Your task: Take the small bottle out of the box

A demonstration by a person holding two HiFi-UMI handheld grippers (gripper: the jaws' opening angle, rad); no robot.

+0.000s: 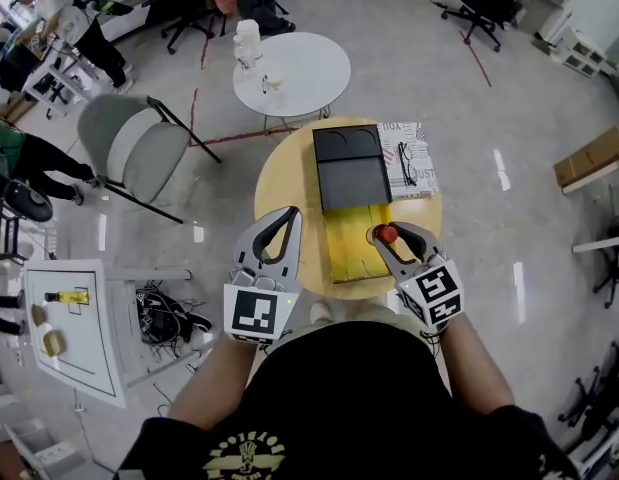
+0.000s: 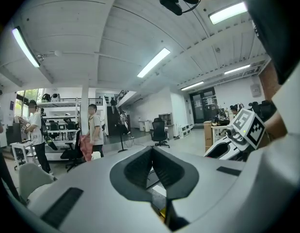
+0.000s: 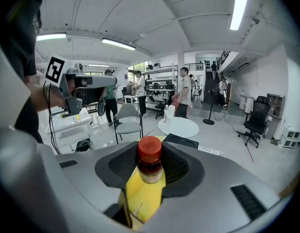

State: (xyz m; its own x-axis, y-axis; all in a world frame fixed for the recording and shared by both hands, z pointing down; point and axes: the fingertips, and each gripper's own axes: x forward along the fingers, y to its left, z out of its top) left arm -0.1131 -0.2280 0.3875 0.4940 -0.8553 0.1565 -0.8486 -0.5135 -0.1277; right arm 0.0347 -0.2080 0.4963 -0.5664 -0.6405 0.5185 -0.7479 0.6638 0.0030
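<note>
A box lies on a round yellow table (image 1: 279,183), with a black lid (image 1: 351,168) at the far end and a yellow inside (image 1: 354,243) nearer me. My right gripper (image 1: 392,238) is shut on a small bottle with a red cap (image 1: 387,234) at the box's right edge. In the right gripper view the bottle (image 3: 150,159) stands upright between the jaws of that gripper (image 3: 150,166), yellow showing below it. My left gripper (image 1: 287,223) hovers left of the box, shut and empty. In its own view the left gripper (image 2: 152,154) has its jaws pressed together.
A printed sheet with glasses (image 1: 409,158) lies right of the box. Beyond stands a white round table (image 1: 294,68) with bottles. A grey folding chair (image 1: 134,143) is to the left, a white side table (image 1: 74,323) at lower left. People stand in the background.
</note>
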